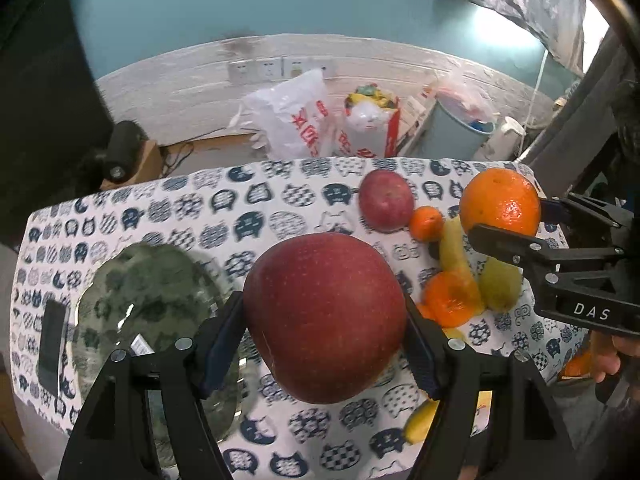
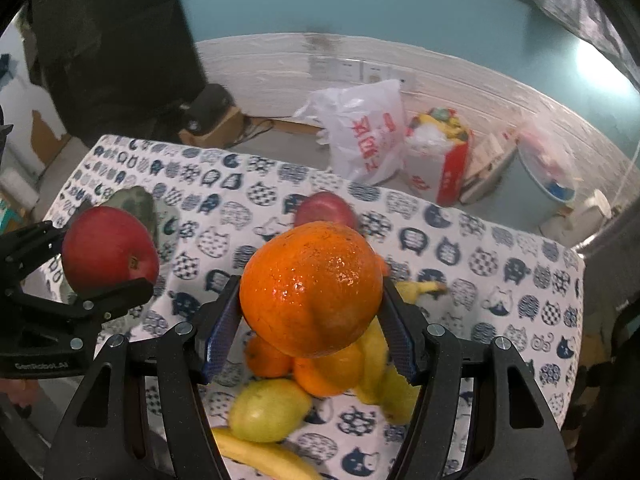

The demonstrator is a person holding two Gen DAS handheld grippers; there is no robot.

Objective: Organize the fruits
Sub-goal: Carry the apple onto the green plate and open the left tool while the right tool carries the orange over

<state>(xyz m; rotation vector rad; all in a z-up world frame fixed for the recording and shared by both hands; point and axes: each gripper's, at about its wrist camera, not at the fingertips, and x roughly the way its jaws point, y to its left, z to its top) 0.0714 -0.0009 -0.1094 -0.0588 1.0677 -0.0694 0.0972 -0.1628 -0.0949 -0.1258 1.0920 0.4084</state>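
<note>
**Both grippers held fruit above the cat-print table**

A table covered with a cat-print cloth (image 1: 248, 216) carried a green marbled plate (image 1: 152, 292) on the left side and a loose pile of fruit on the right. In the left wrist view a dark flat object (image 1: 52, 344) lay just beside the plate's left rim. Behind the table, on the floor against a white brick wall (image 1: 192, 80), stood a white plastic bag (image 1: 292, 116), a red-and-white box (image 1: 372, 128) stuffed with bits, and a pale bin (image 1: 456, 128).

The pile sat close under the right gripper: a second red apple (image 1: 386, 200) at the far edge, a small tangerine (image 1: 426, 222) touching it, then yellow-green pears (image 2: 268, 408), more oranges (image 2: 328, 372) and a banana (image 2: 264, 456) near the front edge, all crowded together and touching.

The left gripper (image 1: 324, 320) was closed partway on a large red apple (image 1: 324, 316), its blue-padded fingers (image 1: 224, 336) pressed against the apple's two sides. The apple hung clear of the cloth, just to the right of the plate and not over it in the left wrist view; from the right wrist view it overlapped the plate's near edge.

The right gripper (image 2: 312, 320) clamped a big orange (image 2: 312, 288) the same way, one pad on each flank, with the fruit filling the gap between the fingers. It sat raised directly above the fruit pile, hiding part of the far apple behind it.
</note>
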